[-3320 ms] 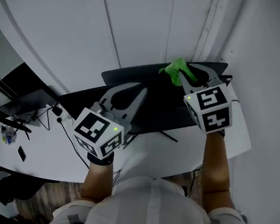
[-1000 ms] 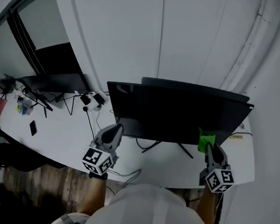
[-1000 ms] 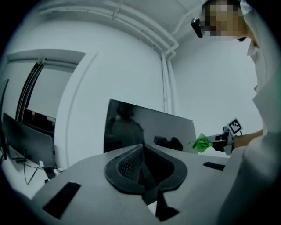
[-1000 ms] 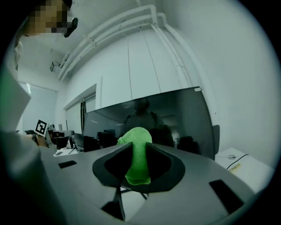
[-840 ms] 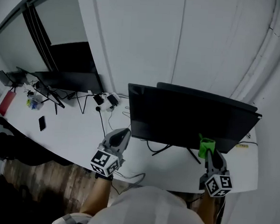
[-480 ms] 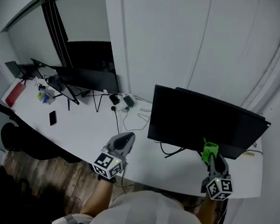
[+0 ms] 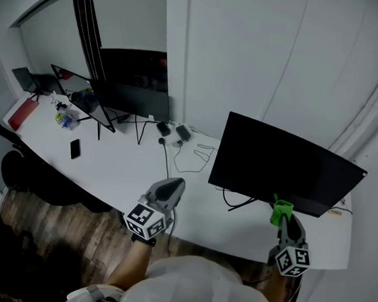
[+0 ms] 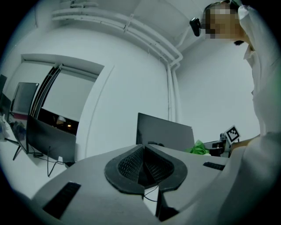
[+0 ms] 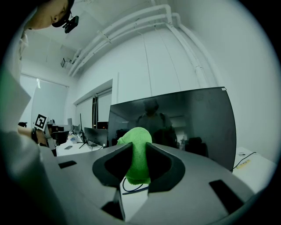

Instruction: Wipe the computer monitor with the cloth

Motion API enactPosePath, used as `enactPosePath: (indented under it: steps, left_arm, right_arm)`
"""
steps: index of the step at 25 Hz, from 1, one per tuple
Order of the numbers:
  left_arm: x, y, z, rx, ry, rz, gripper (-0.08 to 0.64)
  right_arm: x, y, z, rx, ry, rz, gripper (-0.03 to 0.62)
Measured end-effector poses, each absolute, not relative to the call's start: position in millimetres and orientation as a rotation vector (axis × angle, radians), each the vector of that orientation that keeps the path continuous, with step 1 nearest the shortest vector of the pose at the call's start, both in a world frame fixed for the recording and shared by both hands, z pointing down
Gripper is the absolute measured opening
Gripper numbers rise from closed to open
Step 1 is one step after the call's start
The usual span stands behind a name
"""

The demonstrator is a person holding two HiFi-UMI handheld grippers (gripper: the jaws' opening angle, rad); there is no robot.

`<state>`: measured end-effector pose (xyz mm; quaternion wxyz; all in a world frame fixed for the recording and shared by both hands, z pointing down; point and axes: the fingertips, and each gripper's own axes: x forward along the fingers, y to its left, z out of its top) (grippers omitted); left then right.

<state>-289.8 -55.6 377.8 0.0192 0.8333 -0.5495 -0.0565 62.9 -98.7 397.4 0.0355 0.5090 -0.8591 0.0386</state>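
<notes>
White desk [image 7: 120, 168], glossy monitor [image 7: 282, 163], bunched cloth [image 7: 281, 210]

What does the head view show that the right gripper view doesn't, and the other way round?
Only the head view: the wooden floor and the stand beneath the monitor. Only the right gripper view: the ceiling pipes and a person's dim reflection in the screen. Both: the dark monitor, the white desk, and the green cloth clamped in the right tool.

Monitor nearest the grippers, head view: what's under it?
Under the monitor: thin black stand legs and a loose cable on the white desk. The desk behind the screen is hidden.
</notes>
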Motion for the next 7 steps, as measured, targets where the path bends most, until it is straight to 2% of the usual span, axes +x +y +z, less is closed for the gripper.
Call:
enactPosePath:
  steps: [7]
  left_arm:
    - [-288, -47, 373, 2.627, -1.67, -0.17, 0.028]
  right_arm:
    - [53, -83, 397, 1.569, -2.638, 0.12, 0.092]
